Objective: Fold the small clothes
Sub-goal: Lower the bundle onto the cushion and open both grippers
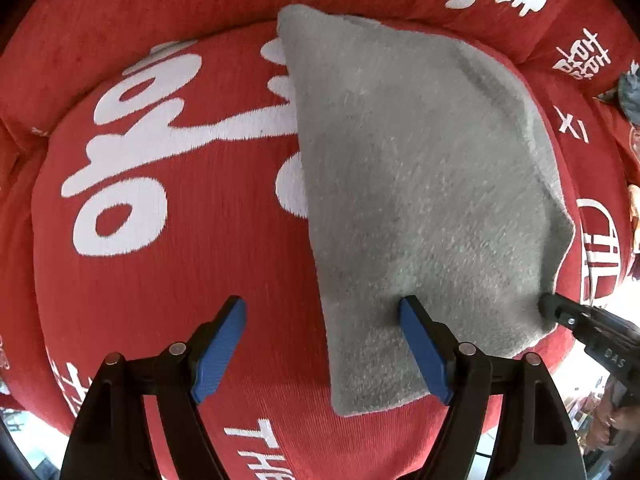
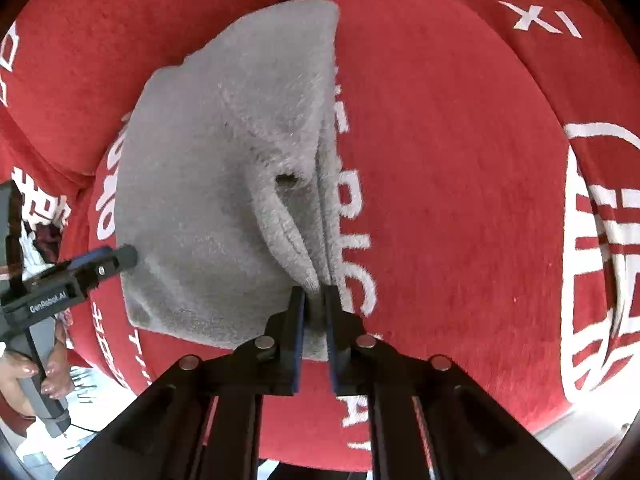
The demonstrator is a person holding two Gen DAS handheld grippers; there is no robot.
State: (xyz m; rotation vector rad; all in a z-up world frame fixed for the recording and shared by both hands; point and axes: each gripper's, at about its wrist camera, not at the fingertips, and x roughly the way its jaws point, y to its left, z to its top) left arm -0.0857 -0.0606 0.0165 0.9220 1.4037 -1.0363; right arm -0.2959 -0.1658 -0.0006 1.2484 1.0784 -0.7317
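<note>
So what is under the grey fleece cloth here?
The grey fleece cloth lies on a red cushion with white lettering, which runs under its edge. Whatever else lies beneath is covered. The right gripper pinches a bunched edge.

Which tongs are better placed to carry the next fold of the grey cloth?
Right. The right tongs are already shut on the grey cloth's bunched edge. The left tongs are open, straddling its near edge, gripping nothing.

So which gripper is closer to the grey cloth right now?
Right. The right gripper is shut on a bunched edge of the grey cloth, so it is in contact. The left gripper is open above the cloth's other edge, one finger over it, not gripping.
</note>
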